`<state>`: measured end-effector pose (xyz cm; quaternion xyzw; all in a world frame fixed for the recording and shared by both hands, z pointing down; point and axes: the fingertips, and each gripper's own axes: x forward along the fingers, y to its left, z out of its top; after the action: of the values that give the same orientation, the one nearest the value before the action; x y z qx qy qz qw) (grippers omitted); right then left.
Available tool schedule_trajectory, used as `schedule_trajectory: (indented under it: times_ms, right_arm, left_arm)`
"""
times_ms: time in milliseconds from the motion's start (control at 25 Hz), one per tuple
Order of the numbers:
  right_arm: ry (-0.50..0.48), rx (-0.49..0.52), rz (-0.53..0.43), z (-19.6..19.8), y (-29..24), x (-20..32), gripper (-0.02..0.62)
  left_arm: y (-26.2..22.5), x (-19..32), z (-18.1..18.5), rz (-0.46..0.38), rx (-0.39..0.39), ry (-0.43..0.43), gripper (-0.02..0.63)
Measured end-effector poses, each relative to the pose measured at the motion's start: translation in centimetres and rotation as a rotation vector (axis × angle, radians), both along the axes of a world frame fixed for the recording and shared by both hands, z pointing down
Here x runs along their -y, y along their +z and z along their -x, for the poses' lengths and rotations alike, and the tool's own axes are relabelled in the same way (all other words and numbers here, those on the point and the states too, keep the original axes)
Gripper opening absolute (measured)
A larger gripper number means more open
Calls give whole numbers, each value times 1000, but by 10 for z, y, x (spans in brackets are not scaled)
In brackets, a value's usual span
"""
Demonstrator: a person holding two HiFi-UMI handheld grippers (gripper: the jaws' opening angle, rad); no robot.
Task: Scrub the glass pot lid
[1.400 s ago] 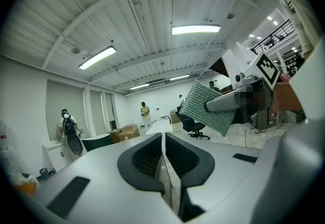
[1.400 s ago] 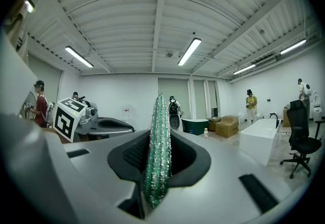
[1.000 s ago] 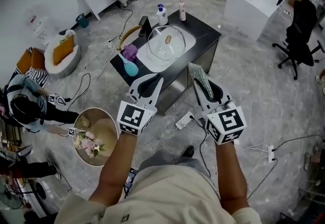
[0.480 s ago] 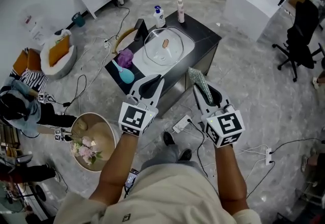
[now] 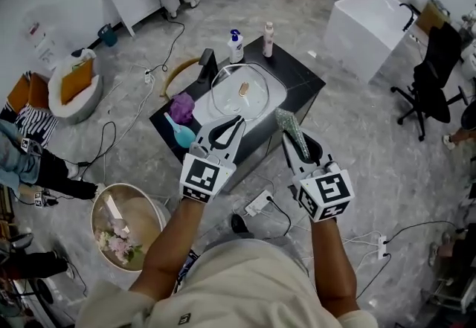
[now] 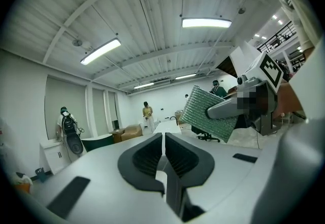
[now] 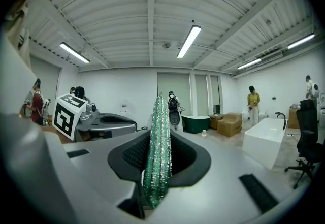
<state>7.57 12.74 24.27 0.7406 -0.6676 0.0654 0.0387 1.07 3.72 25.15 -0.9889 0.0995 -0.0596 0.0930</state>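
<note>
The glass pot lid (image 5: 242,88) lies in the white sink (image 5: 274,75) of a black counter (image 5: 303,81), far below and ahead of both grippers. My left gripper (image 5: 236,120) (image 6: 163,136) is held in the air, shut with nothing between its jaws. To its right, my right gripper (image 5: 285,134) (image 7: 158,139) is shut on a green scrub pad (image 5: 291,124) (image 7: 158,152), which stands on edge between the jaws. The left gripper view also shows the scrub pad (image 6: 208,111). Both gripper views look level across the room, not at the lid.
On the counter are a soap bottle (image 5: 236,24), a slim bottle (image 5: 268,27), a black faucet (image 5: 207,62), a purple thing (image 5: 182,107) and a teal brush (image 5: 178,133). A white tub (image 5: 364,18), an office chair (image 5: 431,74), a flower basin (image 5: 123,222), a power strip (image 5: 256,204) and cables surround it.
In the head view the counter with the lid has slid a little lower and looks smaller. Both grippers keep their pose, and the pad stays in the right one.
</note>
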Motion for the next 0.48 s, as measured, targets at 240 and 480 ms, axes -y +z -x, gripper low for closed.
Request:
schedule_trajectory:
  times_ms: [240,480]
  right_arm:
    - [-2,-23,31,-2,5,36,83]
    - [-33,-44,47,-10,11,72,83]
  left_arm:
    - [12,29,0,32,-19,-4,34]
    - [22,61,-4,38,-21,-36,32]
